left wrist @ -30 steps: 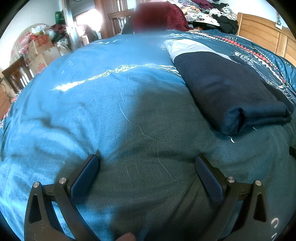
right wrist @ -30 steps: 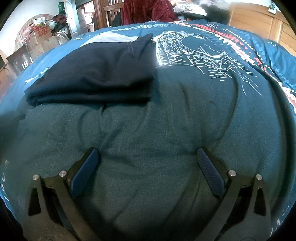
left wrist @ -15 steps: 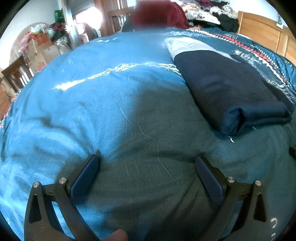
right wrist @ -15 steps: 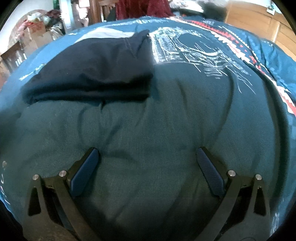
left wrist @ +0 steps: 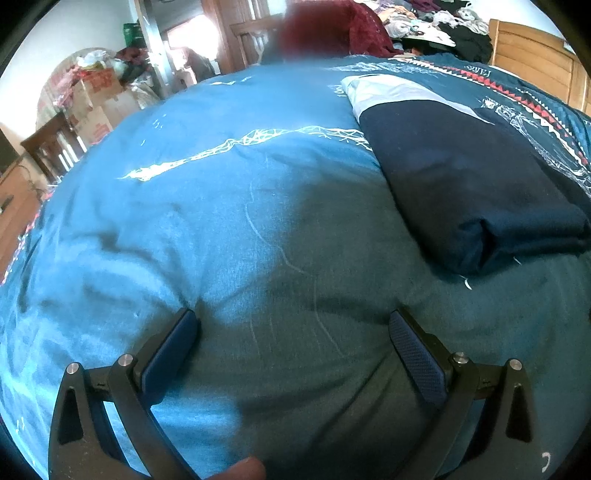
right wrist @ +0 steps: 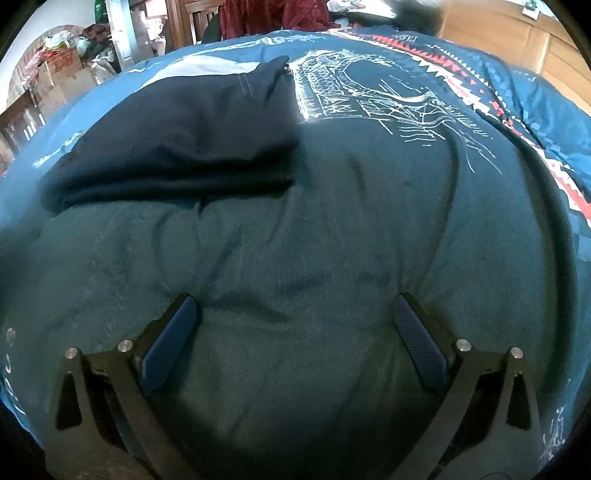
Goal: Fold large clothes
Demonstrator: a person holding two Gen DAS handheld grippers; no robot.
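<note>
- A dark navy folded garment (left wrist: pixel 476 184) lies as a compact rectangle on a bed covered by a teal duvet (left wrist: pixel 229 229) with white line drawings and a red-and-white zigzag border.
- In the left wrist view the garment sits ahead and to the right; in the right wrist view (right wrist: pixel 177 140) it sits ahead and to the left, so it rests between the two tools.
- The left claw (left wrist: pixel 293 334) is spread wide and empty, low over bare duvet, well short of the garment.
- The right claw (right wrist: pixel 295 321) is also wide and empty, over bare duvet.
- With edges stacked and neither claw gripping, the fold looks finished; both tools seem parked clear so the bundle stays undisturbed.
- A pale panel (left wrist: pixel 388 92) shows at the garment's far end.
- Cardboard boxes (left wrist: pixel 96 107) and a heap of clothes (left wrist: pixel 436 26) lie beyond the bed.
</note>
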